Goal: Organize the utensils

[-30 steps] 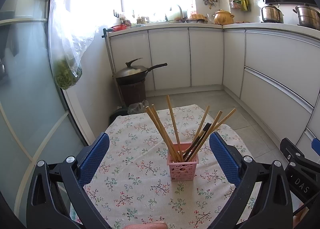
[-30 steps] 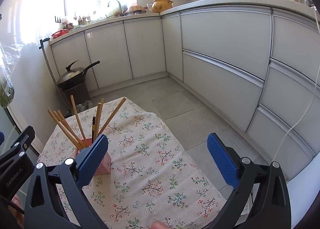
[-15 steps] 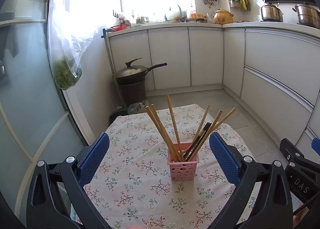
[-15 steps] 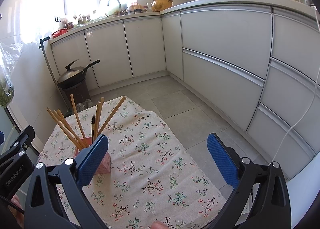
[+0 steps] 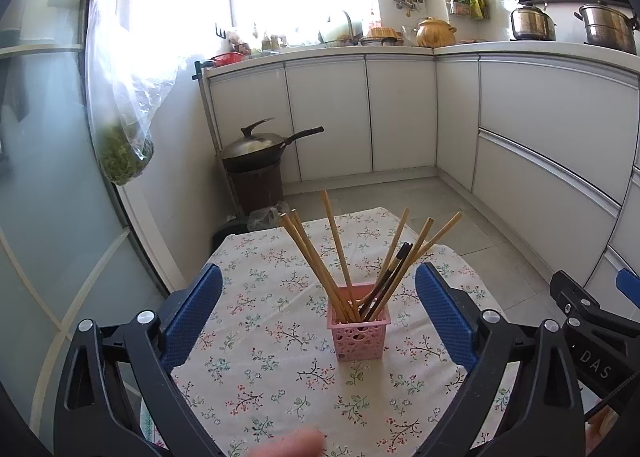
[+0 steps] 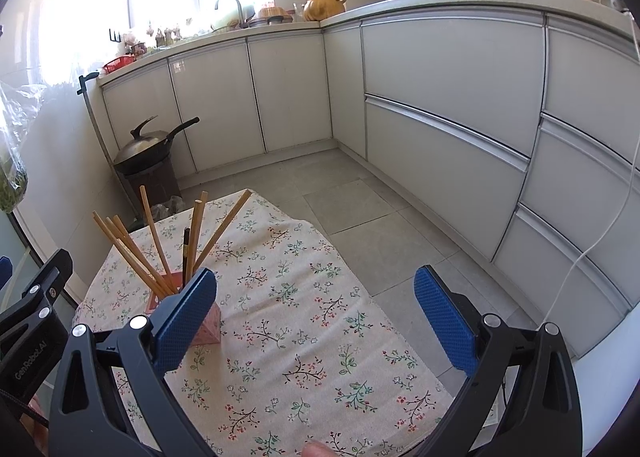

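A small pink perforated plastic basket [image 5: 357,322] is standing in the lower centre of the left wrist frame, on a table draped in a cream floral tablecloth [image 5: 280,357]. A bundle of long wooden chopsticks [image 5: 340,253] and one dark chopstick [image 5: 390,275] are leaning upright inside it, fanning outward. No loose utensil is showing anywhere on the cloth, so the sorting is looking finished or nearly so.

The left gripper [image 5: 319,317] is hovering with its blue pads spread wide and holding nothing; the right gripper [image 6: 316,323] is likewise gaping and empty over bare cloth in the lower middle of its frame.

In the right wrist view a blue pad is covering most of the basket, at lower left. The cloth's near edge is being cut off by the frame, and a blurred fingertip [image 5: 288,444] is intruding at the bottom.
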The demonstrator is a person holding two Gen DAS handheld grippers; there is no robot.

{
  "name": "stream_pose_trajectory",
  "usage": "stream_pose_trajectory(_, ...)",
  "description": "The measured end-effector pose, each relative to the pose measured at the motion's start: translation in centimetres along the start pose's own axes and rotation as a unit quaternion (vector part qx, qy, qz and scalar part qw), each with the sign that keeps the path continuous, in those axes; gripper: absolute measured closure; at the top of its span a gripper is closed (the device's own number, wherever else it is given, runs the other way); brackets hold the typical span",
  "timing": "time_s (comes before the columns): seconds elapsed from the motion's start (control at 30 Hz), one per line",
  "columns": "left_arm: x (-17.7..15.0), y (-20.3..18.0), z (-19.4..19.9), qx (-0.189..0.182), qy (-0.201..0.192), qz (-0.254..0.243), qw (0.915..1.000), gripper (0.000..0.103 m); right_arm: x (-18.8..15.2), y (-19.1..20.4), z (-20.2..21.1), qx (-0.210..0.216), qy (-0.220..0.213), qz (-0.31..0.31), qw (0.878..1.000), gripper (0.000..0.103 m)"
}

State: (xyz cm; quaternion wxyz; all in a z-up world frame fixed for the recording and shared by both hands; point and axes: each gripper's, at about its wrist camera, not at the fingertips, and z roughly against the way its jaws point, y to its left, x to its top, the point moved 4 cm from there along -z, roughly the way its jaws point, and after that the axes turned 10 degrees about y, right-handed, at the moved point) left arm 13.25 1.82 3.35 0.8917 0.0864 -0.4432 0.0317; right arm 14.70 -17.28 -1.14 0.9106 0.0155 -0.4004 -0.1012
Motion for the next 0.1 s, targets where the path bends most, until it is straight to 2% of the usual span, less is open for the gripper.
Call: stream_pose_trajectory(0.1, 0.04, -0.02, 0.07, -0.005, 0.001, 0.001, 1.0, 0.007, 0.06, -0.28, -0.08, 0.001, 0.002, -0.001, 1.0, 0.007)
